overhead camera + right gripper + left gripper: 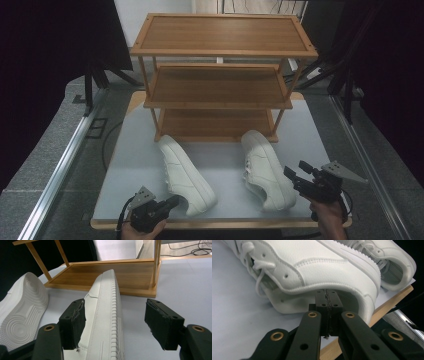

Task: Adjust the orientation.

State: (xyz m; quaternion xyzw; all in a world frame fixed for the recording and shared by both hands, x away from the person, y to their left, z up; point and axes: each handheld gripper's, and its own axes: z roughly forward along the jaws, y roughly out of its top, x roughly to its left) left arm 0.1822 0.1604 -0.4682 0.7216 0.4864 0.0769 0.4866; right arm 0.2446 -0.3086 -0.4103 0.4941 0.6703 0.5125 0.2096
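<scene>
White left shoe (312,267) just beyond shut jaws, touching them.

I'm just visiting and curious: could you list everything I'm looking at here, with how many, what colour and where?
Shoes: two, white, lying on their sides in front of the rack; left shoe, right shoe.
Shoe rack: one, brown wood, three shelves, at the board's far end.
Board: one, pale grey with a wooden edge, under everything.
Left gripper: one, black, jaws shut at the left shoe's heel opening.
Right gripper: one, black, jaws open around the right shoe's heel.
Hands: two, at the near edge, one per gripper.
</scene>
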